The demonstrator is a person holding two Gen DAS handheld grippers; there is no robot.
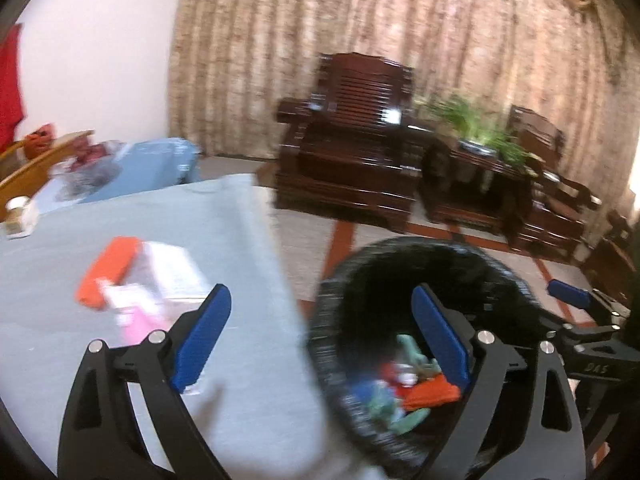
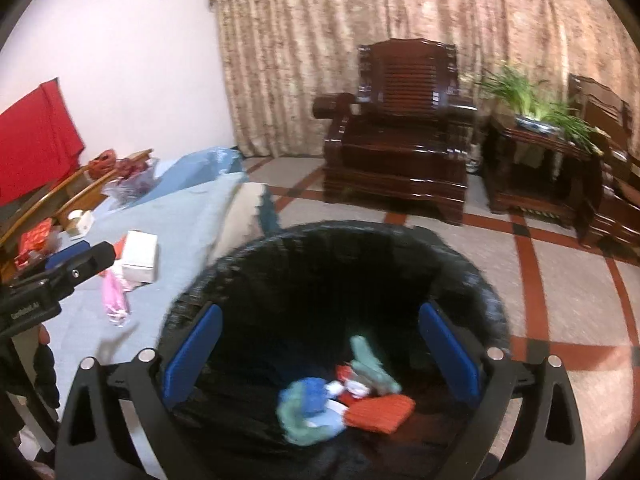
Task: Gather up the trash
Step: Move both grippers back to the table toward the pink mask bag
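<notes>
A black-lined trash bin (image 2: pixel 340 248) stands on the floor beside the table and also shows in the left wrist view (image 1: pixel 420 252). Inside lie green, blue, red and orange scraps (image 2: pixel 344 396). My right gripper (image 2: pixel 320 356) is open and empty right above the bin's mouth. My left gripper (image 1: pixel 320 336) is open and empty, straddling the table edge and the bin. On the light blue tablecloth (image 1: pixel 140 360) lie an orange packet (image 1: pixel 106 272), a white box (image 1: pixel 168 276) and a pink wrapper (image 1: pixel 138 324). The box (image 2: pixel 140 256) and wrapper (image 2: pixel 114 300) show in the right wrist view too.
A dark wooden armchair (image 2: pixel 400 140), a side table with a green plant (image 2: pixel 536 120) and another chair stand by the curtain. The far table end holds a white jar (image 1: pixel 20 216), a plastic bag (image 2: pixel 132 180) and red items. The floor is tiled with red lines.
</notes>
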